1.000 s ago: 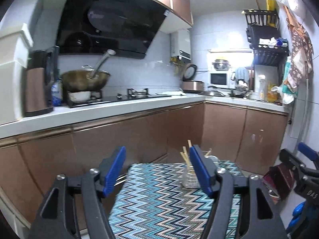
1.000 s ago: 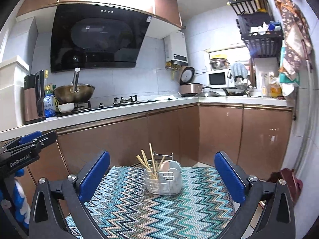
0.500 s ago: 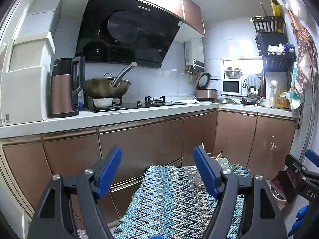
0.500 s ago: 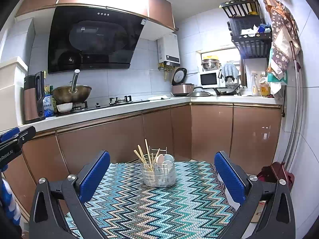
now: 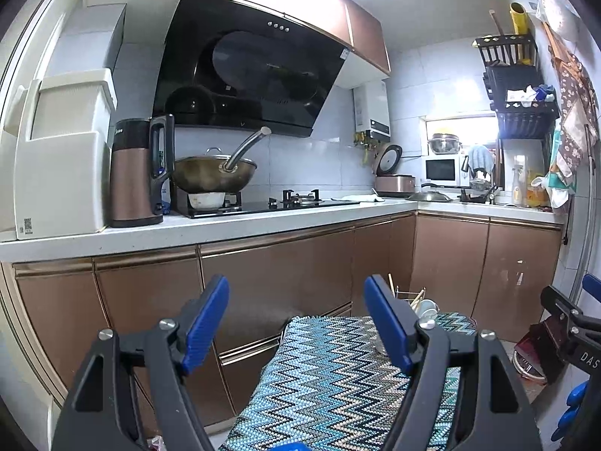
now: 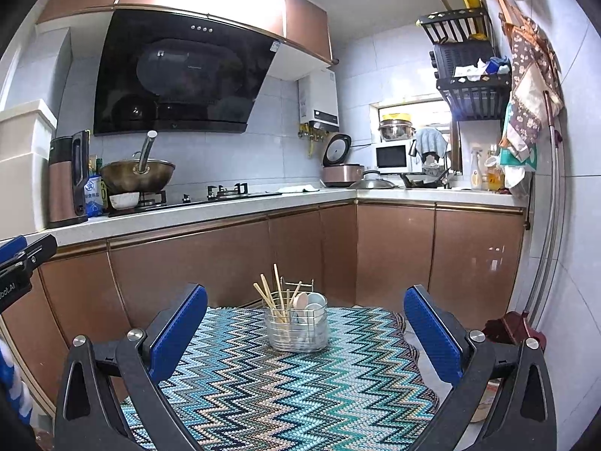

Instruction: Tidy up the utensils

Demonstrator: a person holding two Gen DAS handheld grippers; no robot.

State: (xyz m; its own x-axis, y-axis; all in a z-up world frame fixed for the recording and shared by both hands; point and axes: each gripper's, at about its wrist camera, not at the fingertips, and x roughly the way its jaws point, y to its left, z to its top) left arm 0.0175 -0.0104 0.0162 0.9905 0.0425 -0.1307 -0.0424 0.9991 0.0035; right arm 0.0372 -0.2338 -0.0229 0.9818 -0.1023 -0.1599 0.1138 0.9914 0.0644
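A clear wire utensil holder (image 6: 296, 329) stands at the far end of a table under a zigzag cloth (image 6: 285, 387). It holds wooden chopsticks (image 6: 268, 293) and pale spoons (image 6: 308, 302). My right gripper (image 6: 304, 332) is open and empty, held back from the holder, which shows between its fingers. My left gripper (image 5: 296, 323) is open and empty, above the table's left edge. In the left wrist view the holder (image 5: 420, 302) peeks out behind the right finger. The right gripper (image 5: 574, 334) shows at that view's right edge.
Brown cabinets (image 6: 210, 263) under a white counter (image 6: 210, 210) run behind the table. On the counter are a kettle (image 5: 137, 173), a wok (image 5: 214, 174) on the hob, a rice cooker (image 6: 340, 171) and a microwave (image 6: 392, 156). Racks (image 6: 469, 71) hang on the right wall.
Both grippers have pulled back and tilted up, so the holder looks smaller and lower. The left view has swung left, with the holder now mostly hidden behind its right finger. Both stay open.
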